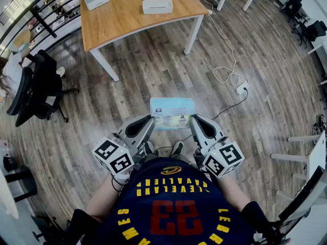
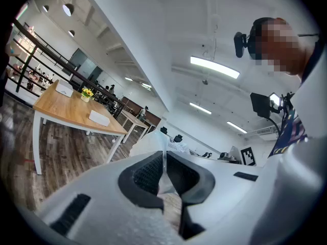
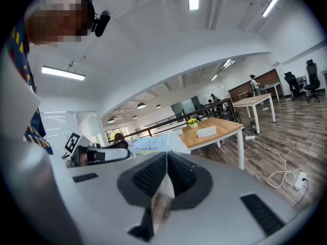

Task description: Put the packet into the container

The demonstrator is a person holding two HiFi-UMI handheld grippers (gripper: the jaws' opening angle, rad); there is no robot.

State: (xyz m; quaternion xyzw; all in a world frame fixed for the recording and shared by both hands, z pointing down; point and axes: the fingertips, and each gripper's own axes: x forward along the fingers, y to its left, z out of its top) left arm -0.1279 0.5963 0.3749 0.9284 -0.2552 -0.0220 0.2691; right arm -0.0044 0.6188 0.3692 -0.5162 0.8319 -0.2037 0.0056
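A pale blue plastic packet (image 1: 172, 113) with a printed label hangs flat in the air between my two grippers, above the wooden floor. My left gripper (image 1: 151, 119) is shut on its left edge, and in the left gripper view the clear film (image 2: 164, 160) is pinched between the ribbed pads. My right gripper (image 1: 192, 118) is shut on the packet's right edge; the right gripper view shows the packet (image 3: 164, 188) running between the closed pads. No container shows in any view.
A wooden table (image 1: 127, 19) with white legs stands ahead, carrying two white boxes (image 1: 157, 6). A black office chair (image 1: 36, 88) stands at the left. A white cable and power strip (image 1: 241, 89) lie on the floor to the right. A white desk corner (image 1: 317, 154) shows at far right.
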